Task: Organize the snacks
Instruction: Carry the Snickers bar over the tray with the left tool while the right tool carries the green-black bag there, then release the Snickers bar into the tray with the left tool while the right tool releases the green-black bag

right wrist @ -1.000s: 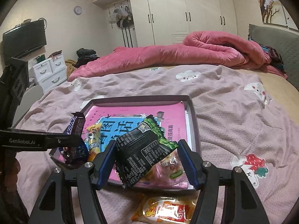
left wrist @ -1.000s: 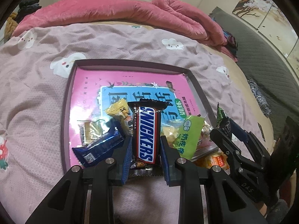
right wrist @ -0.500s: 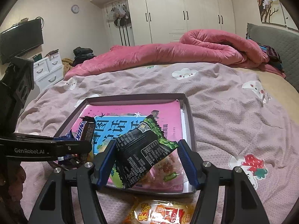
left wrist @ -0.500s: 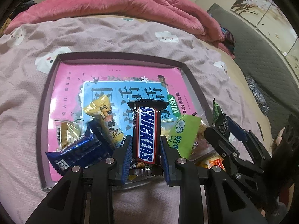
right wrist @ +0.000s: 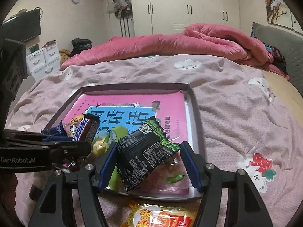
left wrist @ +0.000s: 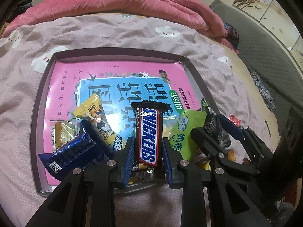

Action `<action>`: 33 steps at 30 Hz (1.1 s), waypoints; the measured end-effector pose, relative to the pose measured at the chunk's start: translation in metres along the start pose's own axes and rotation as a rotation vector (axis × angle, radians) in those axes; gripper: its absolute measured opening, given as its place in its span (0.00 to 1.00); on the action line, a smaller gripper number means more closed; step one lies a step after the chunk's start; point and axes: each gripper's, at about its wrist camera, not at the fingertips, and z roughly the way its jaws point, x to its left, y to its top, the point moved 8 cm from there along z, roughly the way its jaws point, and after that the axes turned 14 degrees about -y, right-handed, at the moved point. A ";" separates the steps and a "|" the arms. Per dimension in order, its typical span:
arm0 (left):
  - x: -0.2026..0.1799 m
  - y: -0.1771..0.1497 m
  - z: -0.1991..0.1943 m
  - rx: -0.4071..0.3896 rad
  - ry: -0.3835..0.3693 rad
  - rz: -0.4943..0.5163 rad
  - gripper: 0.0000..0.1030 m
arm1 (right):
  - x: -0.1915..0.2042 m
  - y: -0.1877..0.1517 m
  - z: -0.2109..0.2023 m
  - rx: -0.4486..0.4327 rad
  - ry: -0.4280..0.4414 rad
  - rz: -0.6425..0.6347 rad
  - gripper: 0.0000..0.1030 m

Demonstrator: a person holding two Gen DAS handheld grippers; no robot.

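Left gripper (left wrist: 146,155) clamped on Snickers bar (left wrist: 149,134), bar upright between the blue pads, over near edge of tray (left wrist: 40,102). Right gripper (right wrist: 149,162) pinching black-green snack packet (right wrist: 145,155), tilted, above tray's near right corner. Loose snacks lie beneath on pink book (left wrist: 117,71).

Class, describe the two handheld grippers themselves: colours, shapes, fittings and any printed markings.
Both the left gripper and the right gripper have matte black, angular linkage arms joined by round silver screws. Their jaws carry ribbed blue pads. Seen from the right wrist camera, the left gripper's side reads "GenRobot.AI" in white. No cables or sleeves are visible.
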 end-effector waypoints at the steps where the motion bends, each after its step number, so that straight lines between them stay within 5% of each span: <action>1: 0.000 0.000 0.000 0.001 -0.001 -0.001 0.28 | 0.000 0.000 -0.001 -0.005 0.002 -0.003 0.65; 22: 0.001 0.000 -0.001 -0.004 -0.007 -0.013 0.29 | -0.012 0.004 -0.019 -0.043 0.001 0.052 0.69; 33: 0.000 0.003 -0.009 -0.018 -0.017 -0.012 0.46 | -0.015 0.002 -0.031 -0.048 0.002 0.064 0.72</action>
